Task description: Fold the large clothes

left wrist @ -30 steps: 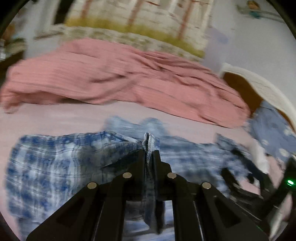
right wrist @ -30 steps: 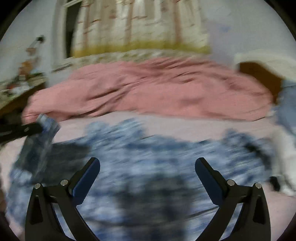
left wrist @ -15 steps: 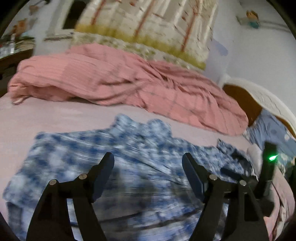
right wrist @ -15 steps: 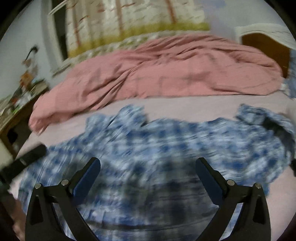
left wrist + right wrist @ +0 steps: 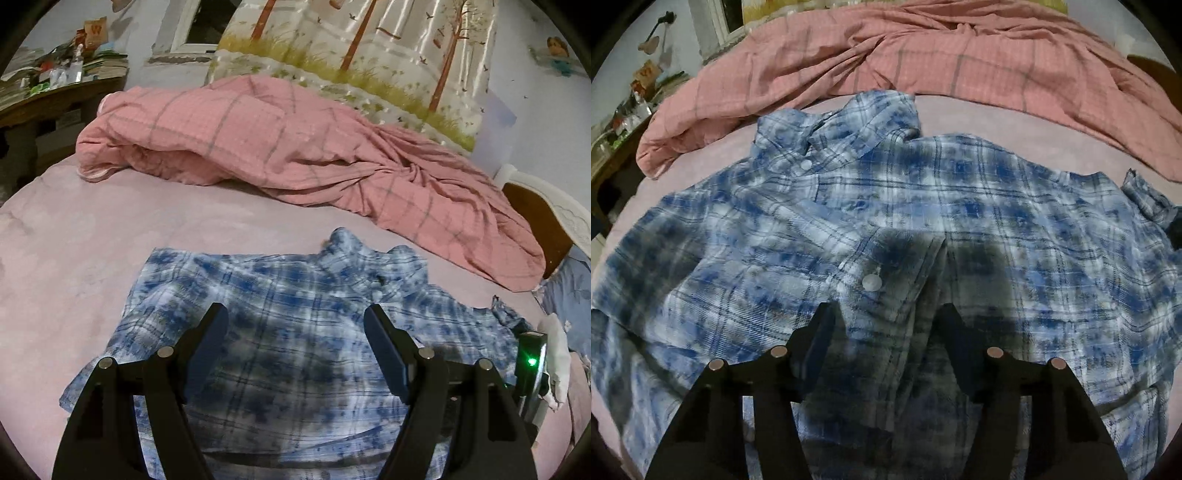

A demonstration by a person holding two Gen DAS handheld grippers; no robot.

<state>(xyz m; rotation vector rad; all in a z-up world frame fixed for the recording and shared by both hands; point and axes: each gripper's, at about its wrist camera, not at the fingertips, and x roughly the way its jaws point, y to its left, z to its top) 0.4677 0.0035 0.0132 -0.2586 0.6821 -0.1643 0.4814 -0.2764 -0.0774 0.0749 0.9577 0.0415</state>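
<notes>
Rumpled pink blanket (image 5: 295,147), tree-print curtain (image 5: 369,48), cluttered shelf (image 5: 55,81)

Bed (image 5: 110,229) with a pale pink sheet, wooden headboard (image 5: 535,218) with a white scalloped top at its right end in the left wrist view. Blue-and-white plaid shirt (image 5: 886,206) spread flat on the near part of the sheet, collar toward the far side, button placket up. Beyond the shirt, a rumpled pink checked duvet (image 5: 295,147) lies bunched across the bed's far side, near the collar; a blue patterned pillow (image 5: 569,291) sits by the headboard.
</notes>
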